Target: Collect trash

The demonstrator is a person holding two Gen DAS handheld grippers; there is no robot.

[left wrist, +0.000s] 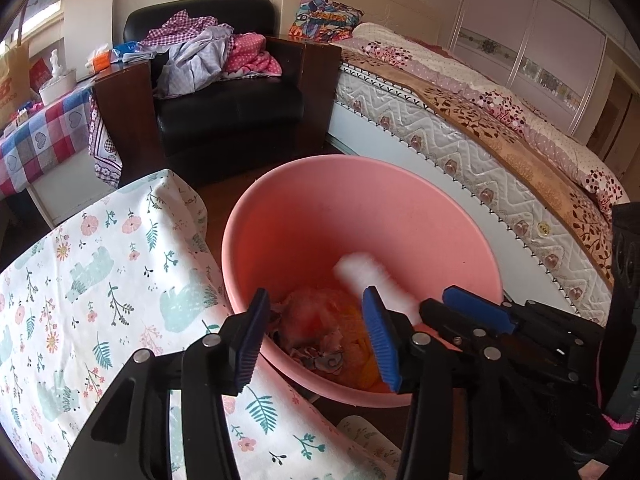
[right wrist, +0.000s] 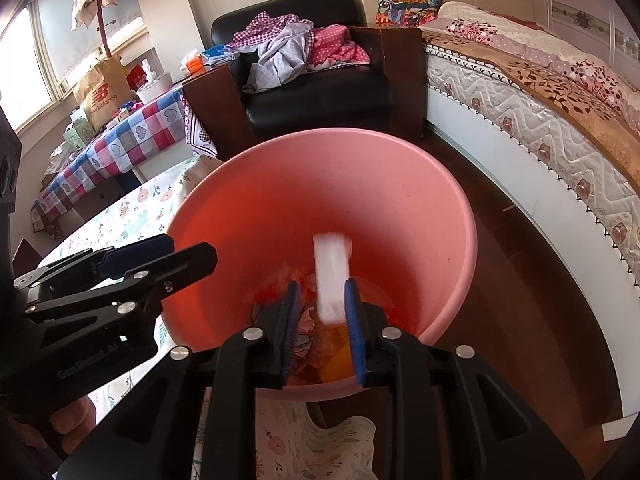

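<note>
A pink bin [left wrist: 400, 208] [right wrist: 400, 184] stands on the floor beside the floral-cloth table. Crumpled trash [left wrist: 316, 332] [right wrist: 308, 332] lies at its bottom. A white piece of trash [right wrist: 330, 276], blurred, hangs over the bin mouth; it also shows in the left wrist view [left wrist: 368, 276]. My right gripper [right wrist: 322, 332] is over the bin, jaws apart, the white piece between them and loose from the left pad. Whether it still touches the right pad I cannot tell. My left gripper [left wrist: 316, 340] is open and empty at the bin's near rim. The right gripper shows in the left view [left wrist: 476, 308].
The floral-cloth table [left wrist: 100, 280] is left of the bin. A black armchair [left wrist: 224, 92] piled with clothes stands behind. A bed [left wrist: 500, 128] runs along the right. A checked-cloth table [right wrist: 120, 140] with bags and boxes is at far left. Dark wood floor [right wrist: 520, 280] lies between bin and bed.
</note>
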